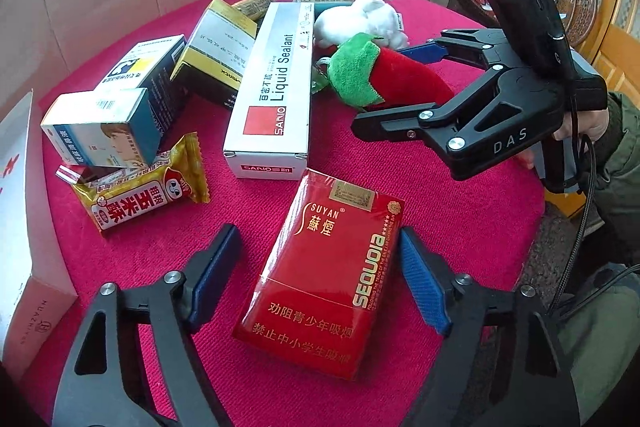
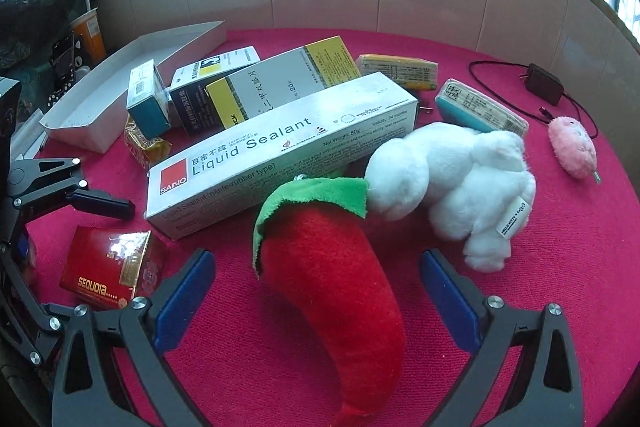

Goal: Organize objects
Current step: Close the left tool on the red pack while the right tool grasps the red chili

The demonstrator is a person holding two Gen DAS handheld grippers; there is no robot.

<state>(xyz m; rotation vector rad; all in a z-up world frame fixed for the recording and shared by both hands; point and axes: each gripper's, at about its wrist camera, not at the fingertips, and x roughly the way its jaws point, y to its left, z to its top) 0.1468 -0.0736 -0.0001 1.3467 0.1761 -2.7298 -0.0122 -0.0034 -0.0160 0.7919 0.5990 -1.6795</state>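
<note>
Red-clothed tabletop (image 1: 460,227) still carries scattered boxes, so sorting has barely begun: left gripper (image 1: 320,267) jaws straddle the cigarette pack (image 1: 324,275) unclamped near its front edge, right gripper (image 2: 316,291) jaws flank the plush chili (image 2: 332,287) unclosed.

A round counter (image 2: 520,307) covered in magenta cloth carries everything. Near its front edge lies a red cigarette pack (image 1: 324,275), flat on the cloth. Behind it a long white Liquid Sealant box (image 2: 280,151) lies across the middle, with a red plush chili (image 2: 332,279) and a white plush toy (image 2: 452,187) beside it. A yellow snack packet (image 1: 140,191), a small pink plush (image 2: 572,147) and a black charger (image 2: 544,83) also lie on the cloth.
</note>
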